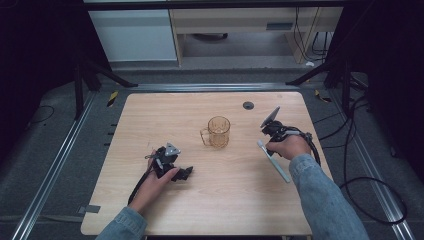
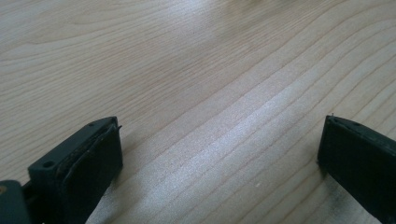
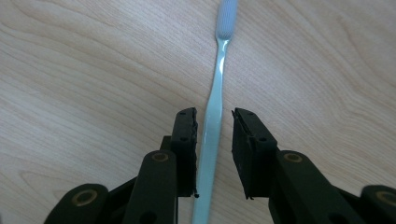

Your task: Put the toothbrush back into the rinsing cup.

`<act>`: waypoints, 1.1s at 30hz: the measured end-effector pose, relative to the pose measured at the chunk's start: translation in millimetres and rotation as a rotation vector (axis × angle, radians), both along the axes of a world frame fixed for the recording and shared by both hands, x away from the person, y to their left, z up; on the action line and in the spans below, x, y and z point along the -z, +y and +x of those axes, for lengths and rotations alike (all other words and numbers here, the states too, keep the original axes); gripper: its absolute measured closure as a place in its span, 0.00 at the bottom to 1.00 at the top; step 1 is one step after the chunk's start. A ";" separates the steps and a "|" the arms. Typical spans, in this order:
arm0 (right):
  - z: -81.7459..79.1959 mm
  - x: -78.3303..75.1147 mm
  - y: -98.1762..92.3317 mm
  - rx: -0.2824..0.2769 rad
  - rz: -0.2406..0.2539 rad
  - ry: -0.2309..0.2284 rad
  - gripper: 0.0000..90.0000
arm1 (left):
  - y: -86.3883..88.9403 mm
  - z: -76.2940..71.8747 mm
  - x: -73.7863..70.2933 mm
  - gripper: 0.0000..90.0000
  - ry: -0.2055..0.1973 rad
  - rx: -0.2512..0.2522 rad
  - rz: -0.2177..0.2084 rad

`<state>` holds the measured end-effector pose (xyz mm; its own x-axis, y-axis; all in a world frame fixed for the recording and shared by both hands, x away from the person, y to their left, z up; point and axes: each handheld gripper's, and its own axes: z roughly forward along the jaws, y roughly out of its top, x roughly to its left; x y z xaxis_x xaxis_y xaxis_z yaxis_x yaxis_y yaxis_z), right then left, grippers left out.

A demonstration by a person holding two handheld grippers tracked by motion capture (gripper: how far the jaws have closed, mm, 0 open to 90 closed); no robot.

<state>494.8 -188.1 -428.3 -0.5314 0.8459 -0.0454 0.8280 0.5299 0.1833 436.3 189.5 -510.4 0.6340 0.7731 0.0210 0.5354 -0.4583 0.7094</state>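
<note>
Lab: framed rig [image 1: 80, 80], floor cables [image 1: 370, 185]

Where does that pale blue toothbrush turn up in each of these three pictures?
High view: the toothbrush lies right of the amber mug, partly under the right gripper.
Left gripper view: not in it; just wooden table between open jaws.
Right gripper view: handle runs up between the jaws.
Shared landmark: the table's wood grain.

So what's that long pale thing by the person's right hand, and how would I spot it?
Start at the wooden table and find the amber glass mug near its middle. Toward the right edge, under the right claw, lies a toothbrush. It is the only slim, light blue stick there, flat on the wood between the jaws.
</note>
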 end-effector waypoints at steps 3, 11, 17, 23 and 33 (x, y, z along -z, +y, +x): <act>1.5 7.1 -1.0 0.007 0.001 0.010 0.79 | -0.1 0.0 0.2 0.00 -0.002 -0.001 -0.002; 5.8 19.7 0.5 0.020 -0.003 0.033 0.79 | -0.2 0.1 0.2 0.00 -0.003 -0.001 -0.002; 10.4 25.8 4.2 0.022 -0.010 0.045 0.79 | -0.2 0.1 0.3 0.00 -0.003 -0.001 -0.002; 14.7 30.8 0.3 0.052 -0.009 0.068 0.79 | -0.2 0.1 0.2 0.00 -0.003 0.000 -0.001; 17.7 35.6 2.4 0.053 -0.010 0.086 0.81 | -0.2 0.2 0.2 0.00 -0.002 0.001 -0.001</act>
<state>512.4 -185.7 -463.9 -0.4879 0.8729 -0.0096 0.8676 0.4860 0.1054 436.4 189.3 -510.6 0.6347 0.7725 0.0215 0.5332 -0.4579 0.7114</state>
